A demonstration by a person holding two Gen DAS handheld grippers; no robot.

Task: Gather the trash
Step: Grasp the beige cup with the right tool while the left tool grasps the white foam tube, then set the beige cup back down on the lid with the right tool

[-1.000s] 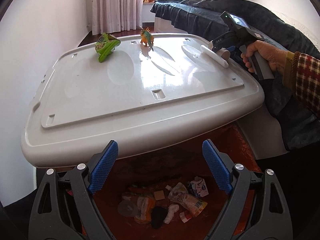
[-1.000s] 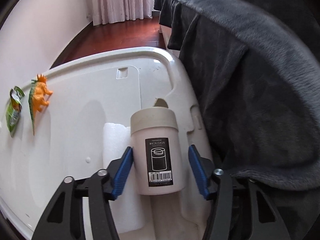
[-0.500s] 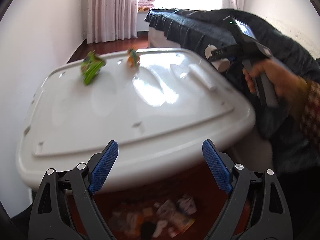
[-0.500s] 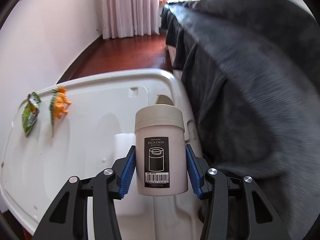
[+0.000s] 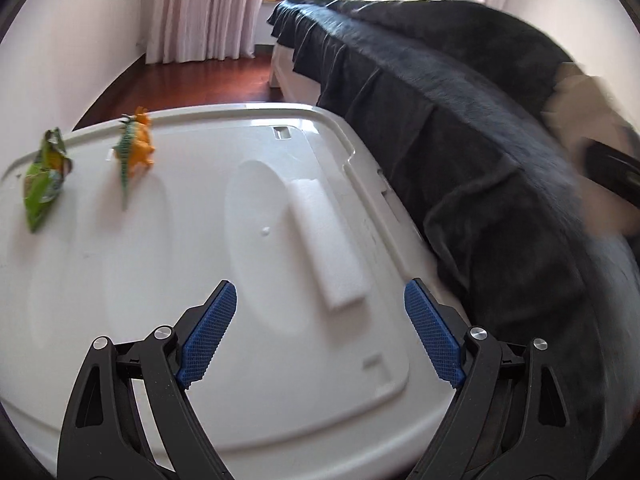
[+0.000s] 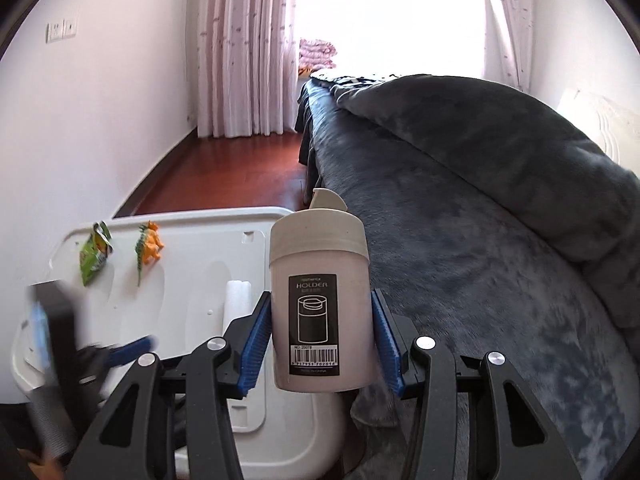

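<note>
My right gripper is shut on a white cylindrical holder with a black label, held above the right edge of the white bin lid. My left gripper is open and empty, low over the lid, just short of a white foam block. A crumpled green wrapper lies at the lid's far left, also in the right wrist view. An orange and green toy dinosaur stands beside it, also in the right wrist view. The left gripper shows blurred in the right wrist view.
A bed with a dark grey blanket runs along the lid's right side, also in the right wrist view. A white wall is on the left. Red wooden floor and curtains lie beyond.
My left gripper has risen from below the lid's front edge to above the lid, near the foam block. My right gripper closed on the holder and lifted it off the lid.
</note>
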